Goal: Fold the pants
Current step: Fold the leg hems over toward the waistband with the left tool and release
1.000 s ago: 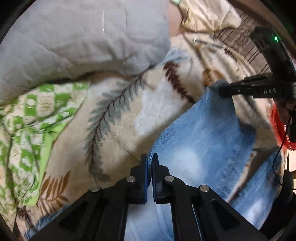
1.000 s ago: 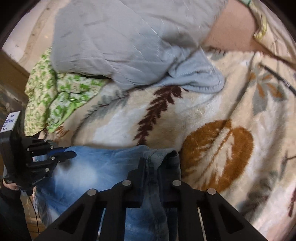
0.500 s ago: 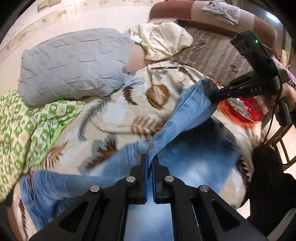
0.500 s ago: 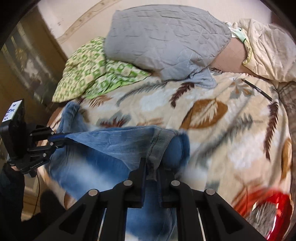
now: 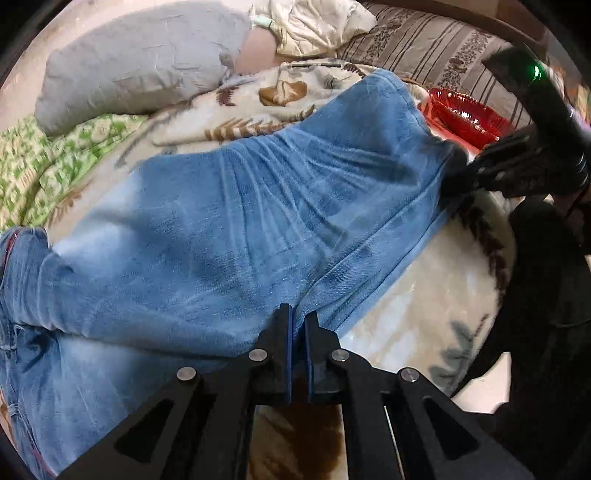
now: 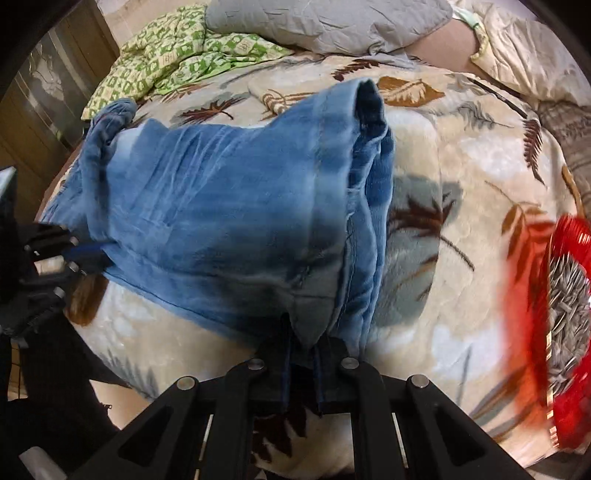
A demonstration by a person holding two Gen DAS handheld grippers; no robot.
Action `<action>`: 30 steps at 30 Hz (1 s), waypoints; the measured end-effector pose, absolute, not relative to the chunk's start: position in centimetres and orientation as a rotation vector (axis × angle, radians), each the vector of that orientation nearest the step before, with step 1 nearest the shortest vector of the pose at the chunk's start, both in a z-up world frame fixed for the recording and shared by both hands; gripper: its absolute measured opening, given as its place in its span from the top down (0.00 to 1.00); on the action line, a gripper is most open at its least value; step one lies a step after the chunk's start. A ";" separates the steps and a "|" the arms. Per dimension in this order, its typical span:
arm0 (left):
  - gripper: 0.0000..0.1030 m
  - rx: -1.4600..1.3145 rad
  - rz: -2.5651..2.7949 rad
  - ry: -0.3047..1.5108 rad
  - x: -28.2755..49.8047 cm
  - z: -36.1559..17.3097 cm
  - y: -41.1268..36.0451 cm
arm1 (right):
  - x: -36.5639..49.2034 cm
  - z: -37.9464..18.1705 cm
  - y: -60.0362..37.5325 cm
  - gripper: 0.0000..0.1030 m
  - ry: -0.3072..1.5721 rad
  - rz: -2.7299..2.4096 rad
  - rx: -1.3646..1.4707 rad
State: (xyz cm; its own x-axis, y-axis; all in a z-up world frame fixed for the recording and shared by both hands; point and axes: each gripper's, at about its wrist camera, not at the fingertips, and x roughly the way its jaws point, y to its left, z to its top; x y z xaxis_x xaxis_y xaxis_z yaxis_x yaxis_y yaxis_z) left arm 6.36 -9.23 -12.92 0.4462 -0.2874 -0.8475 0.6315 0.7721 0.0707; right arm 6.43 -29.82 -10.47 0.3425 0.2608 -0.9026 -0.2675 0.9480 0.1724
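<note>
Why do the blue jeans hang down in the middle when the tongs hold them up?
The jeans are probably floppy: the cloth sags and wrinkles between the left tongs and the right tongs, both shut on an edge. They likely won't slip easily, since the denim looks thick and bunches in the grip. They seem fairly heavy for cloth, draping straight onto the leaf blanket.

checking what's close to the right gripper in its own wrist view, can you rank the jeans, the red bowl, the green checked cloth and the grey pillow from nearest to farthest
1. jeans: clamped in the right gripper, bottom centre.
2. red bowl: on the blanket at the right edge.
3. green checked cloth: upper left, far side of the bed.
4. grey pillow: top centre; roughly as far as the cloth, too close to call.
</note>
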 end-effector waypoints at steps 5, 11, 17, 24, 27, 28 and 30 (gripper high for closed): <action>0.74 0.334 -0.568 0.977 6.9 -11.9 -8.5 | 5.8 -9.6 -31.1 0.79 1.159 0.335 0.076; 0.06 0.163 -0.525 0.894 6.2 -8.1 -5.6 | 3.4 -5.9 -31.8 0.21 1.042 0.312 0.073; 0.06 -0.095 -0.319 0.993 10.3 -7.6 0.3 | 3.9 -4.6 -31.7 0.21 1.001 0.317 0.112; 0.06 -0.361 -0.225 1.116 13.8 -10.9 2.2 | 6.4 -7.4 -30.4 0.22 1.055 0.328 0.230; 0.44 -0.365 -0.205 1.154 14.1 -12.3 1.1 | 6.6 -8.1 -30.1 0.56 1.051 0.335 0.252; 0.68 -0.336 -0.200 1.176 14.3 -12.7 0.7 | 6.7 -8.2 -30.1 0.70 1.054 0.336 0.246; 0.93 -0.309 -0.201 1.189 14.1 -13.2 0.3 | 6.7 -8.3 -29.9 0.77 1.053 0.346 0.224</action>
State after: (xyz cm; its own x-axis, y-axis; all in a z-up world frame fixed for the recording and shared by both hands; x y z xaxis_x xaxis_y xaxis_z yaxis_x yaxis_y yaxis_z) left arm 14.13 0.28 -13.24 0.3617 -0.3140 -0.8778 -0.0083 0.9405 -0.3398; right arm 6.70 -29.88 -8.28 0.4488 0.3825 -0.8076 -0.1707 0.9238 0.3427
